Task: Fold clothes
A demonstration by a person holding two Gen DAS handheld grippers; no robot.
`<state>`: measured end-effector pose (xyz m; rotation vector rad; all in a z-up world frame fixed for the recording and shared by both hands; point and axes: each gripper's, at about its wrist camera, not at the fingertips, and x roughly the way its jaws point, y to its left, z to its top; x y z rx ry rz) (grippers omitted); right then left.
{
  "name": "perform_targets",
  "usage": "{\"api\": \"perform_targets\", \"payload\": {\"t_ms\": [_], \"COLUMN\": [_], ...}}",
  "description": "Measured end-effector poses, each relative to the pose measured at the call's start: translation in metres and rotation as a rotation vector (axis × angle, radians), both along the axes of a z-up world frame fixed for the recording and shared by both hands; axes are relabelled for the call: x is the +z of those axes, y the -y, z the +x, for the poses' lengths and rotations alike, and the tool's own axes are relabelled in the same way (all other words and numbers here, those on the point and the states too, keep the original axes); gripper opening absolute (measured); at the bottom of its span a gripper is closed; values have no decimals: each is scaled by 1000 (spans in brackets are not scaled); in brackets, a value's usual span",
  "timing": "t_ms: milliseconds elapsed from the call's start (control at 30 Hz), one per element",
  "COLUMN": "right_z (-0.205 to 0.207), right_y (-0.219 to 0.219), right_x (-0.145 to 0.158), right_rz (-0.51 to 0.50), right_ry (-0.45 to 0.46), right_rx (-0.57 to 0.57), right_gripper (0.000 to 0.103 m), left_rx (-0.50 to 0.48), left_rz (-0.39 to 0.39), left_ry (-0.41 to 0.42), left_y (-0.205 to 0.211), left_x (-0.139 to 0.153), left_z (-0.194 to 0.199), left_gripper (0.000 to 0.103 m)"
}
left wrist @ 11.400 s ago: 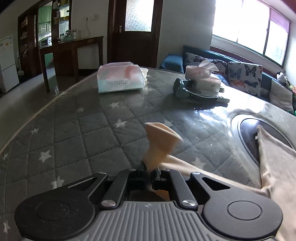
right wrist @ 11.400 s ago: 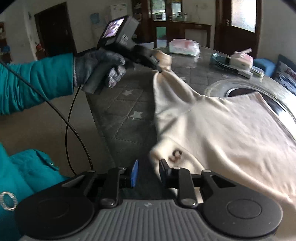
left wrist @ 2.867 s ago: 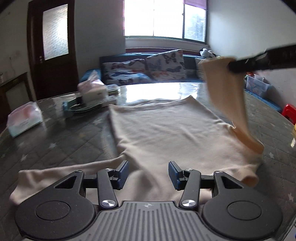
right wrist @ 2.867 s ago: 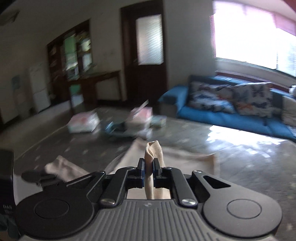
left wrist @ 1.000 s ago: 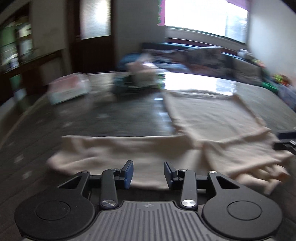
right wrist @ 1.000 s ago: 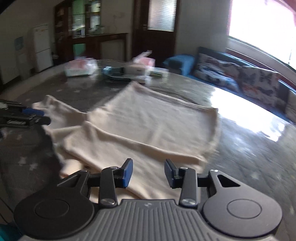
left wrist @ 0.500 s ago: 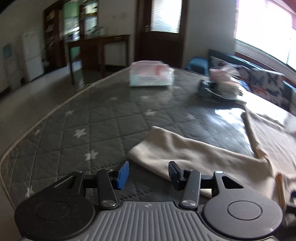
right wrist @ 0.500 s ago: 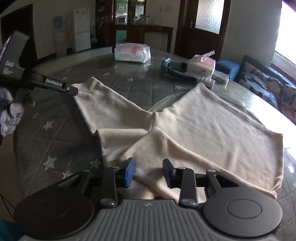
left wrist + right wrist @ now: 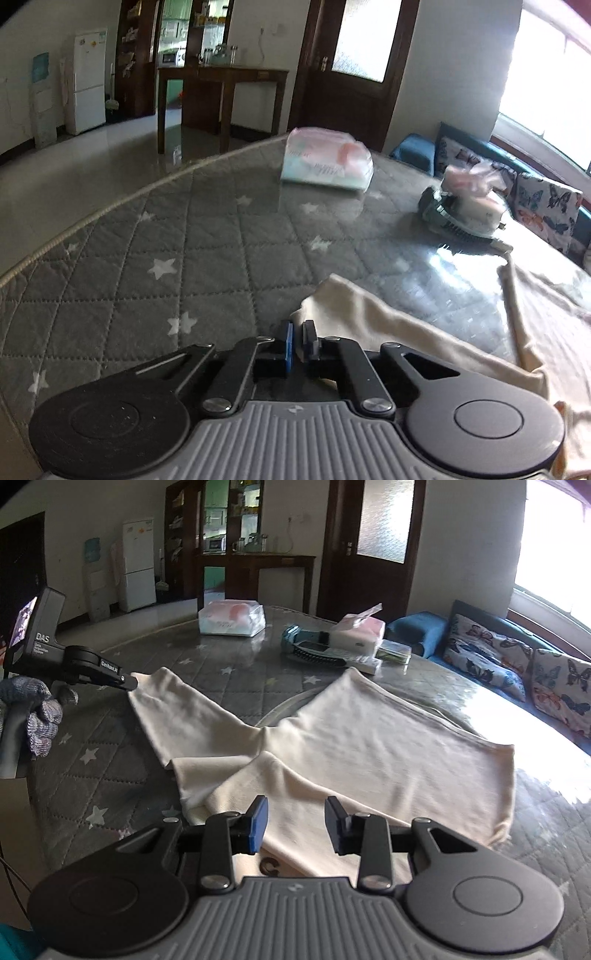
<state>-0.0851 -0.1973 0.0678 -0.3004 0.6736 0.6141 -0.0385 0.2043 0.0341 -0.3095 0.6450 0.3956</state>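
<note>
The left gripper (image 9: 298, 341) has its jaws pinched onto the cuff end of the cream top's outstretched sleeve (image 9: 177, 716), which runs away from the jaws to the right toward the body of the cream top (image 9: 369, 738) spread flat on the quilted star-patterned table cover (image 9: 147, 258). The right gripper (image 9: 295, 823) hangs with jaws apart just above the near, already folded-in sleeve. The cuff looks caught only at its corner, so I would lift low and carry it straight across the body, keeping the sleeve taut so it lands flat over the other.
</note>
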Motion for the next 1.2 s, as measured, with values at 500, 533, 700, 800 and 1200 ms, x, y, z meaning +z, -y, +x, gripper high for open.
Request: {"api": "perform_targets", "payload": {"t_ms": [500, 533, 700, 800, 1200], "right_z": [2, 2, 10, 15, 32], "right_y": [57, 62, 91, 103, 122], "right_x": [8, 9, 10, 10, -1], "right_rz": [40, 43, 71, 90, 166], "right_ry": [16, 17, 5, -2, -75], "right_rx": [-165, -181, -261, -300, -366], "right_gripper": [34, 34, 34, 34, 34], "left_rx": [-449, -490, -676, -754, -933], "left_rz": [2, -5, -16, -20, 66], "left_ry": [216, 220, 215, 208, 108], "left_y": [137, 150, 209, 237, 254], "left_x": [80, 81, 73, 62, 40], "left_z": [2, 2, 2, 2, -9], "left_gripper": [5, 5, 5, 5, 21]}}
